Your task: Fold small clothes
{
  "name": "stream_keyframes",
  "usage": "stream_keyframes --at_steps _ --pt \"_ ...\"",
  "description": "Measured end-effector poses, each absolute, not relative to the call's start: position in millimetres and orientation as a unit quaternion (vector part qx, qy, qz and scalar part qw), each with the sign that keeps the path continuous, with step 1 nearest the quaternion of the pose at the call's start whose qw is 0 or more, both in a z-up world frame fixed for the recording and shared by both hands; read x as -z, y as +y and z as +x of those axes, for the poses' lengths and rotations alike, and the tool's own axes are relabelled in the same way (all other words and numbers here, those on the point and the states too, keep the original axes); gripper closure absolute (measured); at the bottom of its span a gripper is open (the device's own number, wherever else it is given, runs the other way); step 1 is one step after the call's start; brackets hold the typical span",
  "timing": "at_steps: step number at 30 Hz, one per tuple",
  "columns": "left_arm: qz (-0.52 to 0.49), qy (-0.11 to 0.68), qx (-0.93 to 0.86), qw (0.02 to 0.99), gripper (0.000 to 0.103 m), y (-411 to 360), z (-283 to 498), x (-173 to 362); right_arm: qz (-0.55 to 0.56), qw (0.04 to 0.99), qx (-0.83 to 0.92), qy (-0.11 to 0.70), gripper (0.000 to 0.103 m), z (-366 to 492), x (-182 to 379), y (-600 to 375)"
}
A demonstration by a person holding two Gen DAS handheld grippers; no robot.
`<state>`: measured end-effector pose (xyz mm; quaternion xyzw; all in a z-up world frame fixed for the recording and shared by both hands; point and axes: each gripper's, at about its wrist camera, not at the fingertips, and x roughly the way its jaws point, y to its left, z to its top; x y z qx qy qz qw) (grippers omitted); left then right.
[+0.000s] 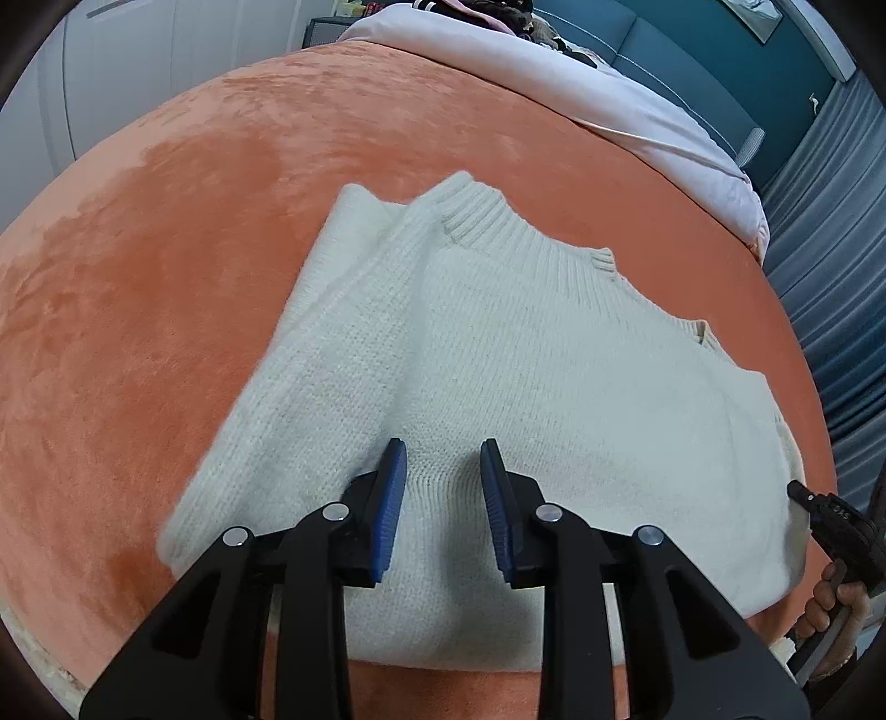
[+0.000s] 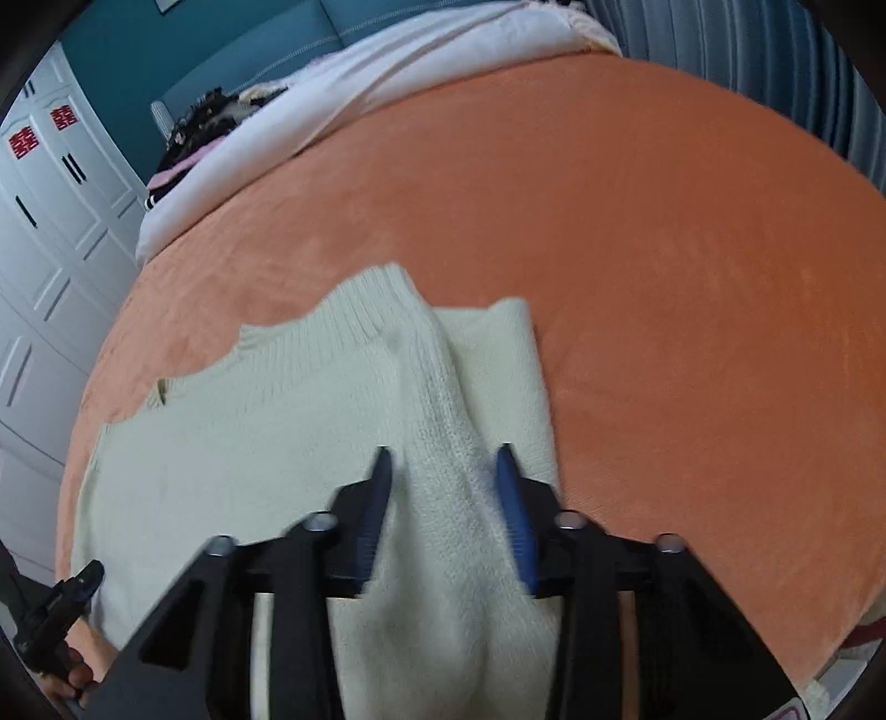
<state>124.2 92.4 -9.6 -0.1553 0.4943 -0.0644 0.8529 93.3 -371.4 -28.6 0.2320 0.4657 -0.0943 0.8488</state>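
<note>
Two grippers (left [image 1: 443, 459], right [image 2: 443, 465]), one sweater [image 1: 498, 343]

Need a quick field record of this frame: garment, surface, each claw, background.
garment: cream knit sweater, lying partly folded, ribbed collar on the far side
surface: orange plush blanket on a bed
left claw: jaws apart over the sweater body, nothing gripped
right claw: a raised ridge of sweater knit runs between the jaws; contact with the pads unclear, view blurred
background: white duvet, teal headboard, white wardrobe
</note>
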Motion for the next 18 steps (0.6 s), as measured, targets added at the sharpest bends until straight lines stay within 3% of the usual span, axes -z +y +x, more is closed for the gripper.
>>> stream_keyframes --at_steps 5,8,10,14,18 --pt "-0.170 0.495 0.071 0.849 0.077 96.7 126.0 13.3 0.321 0.865 0.081 0.378 0.097 55.1 7.2 -400.8" --pt "-0.158 0.494 0.063 0.853 0.077 91.7 128.0 14.9 0.285 0.836 0.097 0.459 0.098 66.2 57.7 -396.5" --pt "-0.159 0.495 0.060 0.852 0.077 91.5 128.6 14.3 0.263 0.847 0.105 0.451 0.096 62.5 43.5 -391.1" --pt "-0.169 0.491 0.069 0.852 0.077 96.6 126.3 15.5 0.255 0.867 0.145 0.404 0.082 45.8 -4.6 -372.8" --pt "-0.152 0.489 0.062 0.857 0.077 91.2 124.6 14.9 0.181 0.898 0.095 0.389 0.083 36.6 -20.0 -328.8"
